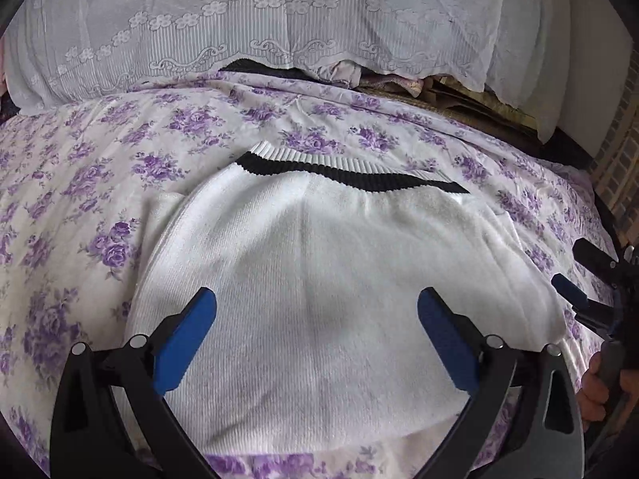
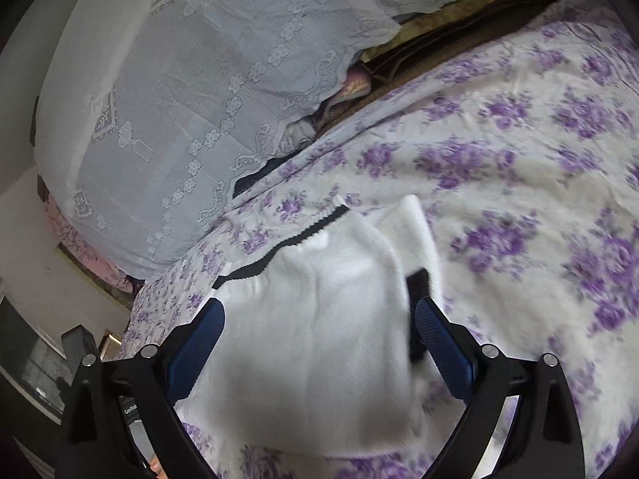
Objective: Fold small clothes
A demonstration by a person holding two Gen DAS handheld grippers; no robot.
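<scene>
A small white knit sweater (image 1: 319, 271) with a black-and-white ribbed band (image 1: 351, 173) at its far edge lies flat on the bed. My left gripper (image 1: 317, 303) hovers open over the sweater's near half, its blue fingers apart with nothing between them. At the right edge of the left wrist view, the right gripper (image 1: 575, 275) shows beside the sweater's right side. In the right wrist view the same sweater (image 2: 319, 339) sits between the open fingers of my right gripper (image 2: 319, 313); a folded flap (image 2: 419, 235) lies along its right side.
The bed has a white sheet with purple flowers (image 1: 100, 183). A lace-covered pile (image 1: 279, 20) rises along the far side, with dark and pink items (image 1: 359, 76) under its hem. A hand (image 1: 599, 383) holds the right gripper's handle. Furniture stands off the bed's left (image 2: 44, 351).
</scene>
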